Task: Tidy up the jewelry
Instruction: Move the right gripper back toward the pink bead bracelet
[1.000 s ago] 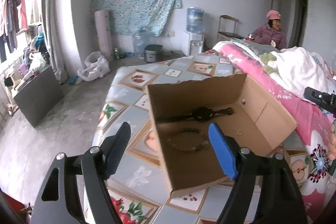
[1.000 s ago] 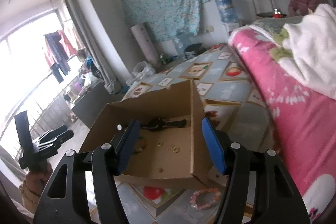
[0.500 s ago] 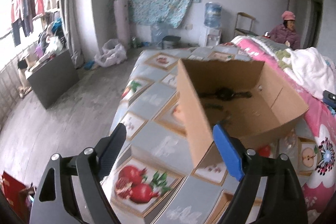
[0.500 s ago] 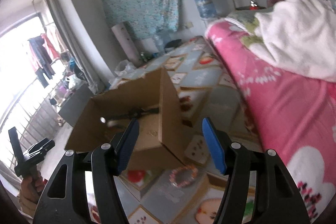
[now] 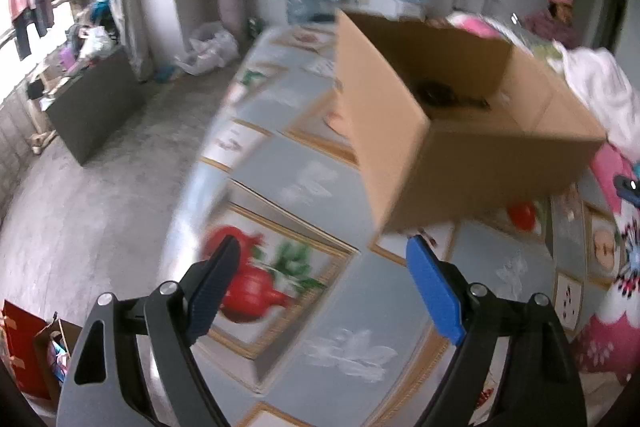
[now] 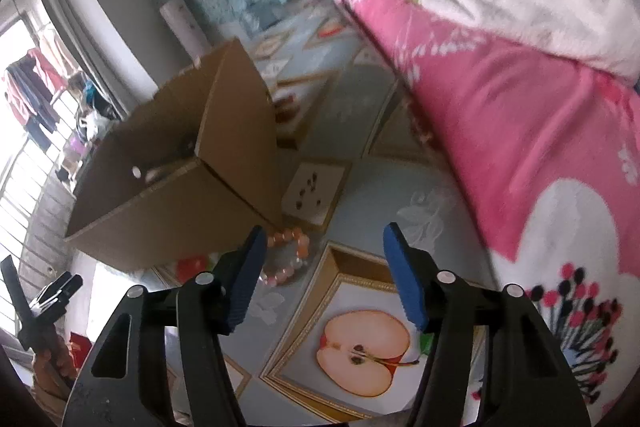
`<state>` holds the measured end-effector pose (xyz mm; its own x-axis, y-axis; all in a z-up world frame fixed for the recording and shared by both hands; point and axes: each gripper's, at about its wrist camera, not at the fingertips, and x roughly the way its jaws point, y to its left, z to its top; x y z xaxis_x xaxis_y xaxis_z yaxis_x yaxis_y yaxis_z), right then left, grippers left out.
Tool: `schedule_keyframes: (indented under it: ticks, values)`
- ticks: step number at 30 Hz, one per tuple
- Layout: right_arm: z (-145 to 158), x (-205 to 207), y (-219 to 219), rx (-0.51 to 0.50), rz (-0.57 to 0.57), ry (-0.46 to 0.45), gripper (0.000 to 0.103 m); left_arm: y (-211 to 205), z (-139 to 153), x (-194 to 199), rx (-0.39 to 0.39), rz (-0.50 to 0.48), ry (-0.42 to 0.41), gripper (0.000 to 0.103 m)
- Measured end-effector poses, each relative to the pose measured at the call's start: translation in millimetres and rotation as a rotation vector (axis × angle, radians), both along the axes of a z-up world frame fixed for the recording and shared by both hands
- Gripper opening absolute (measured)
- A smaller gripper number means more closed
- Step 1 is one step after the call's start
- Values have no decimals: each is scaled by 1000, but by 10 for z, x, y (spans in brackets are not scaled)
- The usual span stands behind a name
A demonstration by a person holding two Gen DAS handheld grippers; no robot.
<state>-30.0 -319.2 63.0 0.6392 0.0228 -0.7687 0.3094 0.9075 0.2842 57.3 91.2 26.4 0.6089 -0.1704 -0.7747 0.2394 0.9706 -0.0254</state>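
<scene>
On the bed's fruit-print grey sheet (image 6: 360, 183), the open brown cardboard box (image 6: 176, 203) stands near the pink quilt. The pink-and-clear beaded bracelet (image 6: 286, 255) lies flat against the box's near corner, just ahead-left of the right gripper (image 6: 322, 267), the nearer one. Both it and the left gripper (image 5: 324, 283) are spread, empty.

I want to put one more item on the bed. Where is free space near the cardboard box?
Free: the sheet panels left of the cardboard box toward the bed edge, and the apple picture between the box and the pink quilt. Crowded: the box's near corner, where the bead bracelet lies.
</scene>
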Motion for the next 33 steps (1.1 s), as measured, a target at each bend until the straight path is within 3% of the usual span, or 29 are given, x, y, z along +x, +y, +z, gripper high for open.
schedule_keyframes:
  ticks: [8,16,19,21,33]
  values:
    - [-199,164,140,-15,64,66,44,-508,-280,-27,32,-131,48,83]
    - [-338,377,211,-44,102,97,30,-708,-444,4,109,-174,57,83]
    - [-400,440,253,-53,117,113,22,-699,-512,24,99,-166,76,83]
    - [-454,469,269,-50,122,131,11,-671,-534,27,73,-161,83,84]
    - [-507,353,476,3,184,144,7,-585,-572,13,54,-155,79,91]
